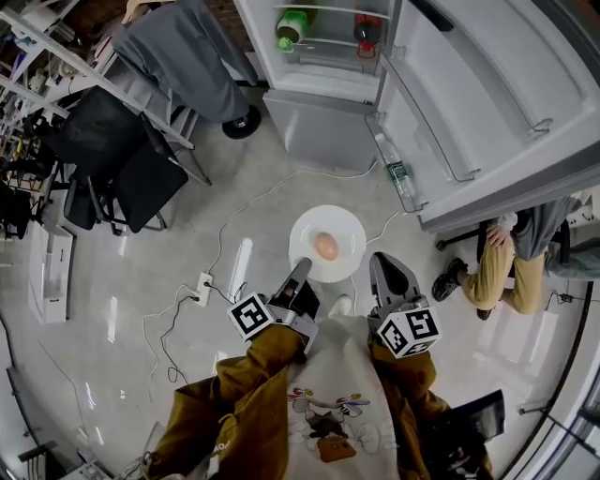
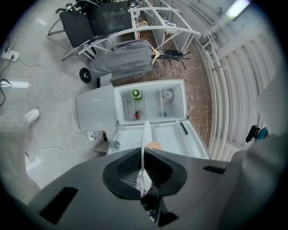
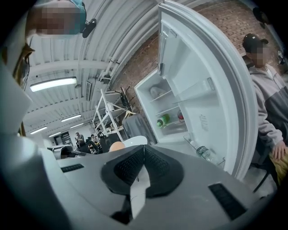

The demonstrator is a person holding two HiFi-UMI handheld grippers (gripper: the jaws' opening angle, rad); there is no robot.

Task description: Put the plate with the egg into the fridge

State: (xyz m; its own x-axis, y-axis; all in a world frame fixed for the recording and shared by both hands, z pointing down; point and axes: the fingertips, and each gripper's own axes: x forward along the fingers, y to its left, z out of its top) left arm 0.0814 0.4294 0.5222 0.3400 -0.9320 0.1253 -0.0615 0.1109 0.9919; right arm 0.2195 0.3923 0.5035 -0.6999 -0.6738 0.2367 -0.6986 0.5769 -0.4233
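Black office chairs [image 1: 122,164] stood close together at the left, and beyond them a grey garment [image 1: 183,52] hung on a white rack. On the pale floor lay a white power strip [image 1: 203,288], with a thin white cable [image 1: 267,187] winding across the floor near it. A person [image 1: 511,253] in tan trousers and dark shoes sat at the right, one hand resting on a leg. Further off showed three bottles — a green bottle [image 1: 291,26], a red-capped bottle [image 1: 367,30] and a clear water bottle [image 1: 397,173] — with a brick wall [image 2: 180,67] behind.
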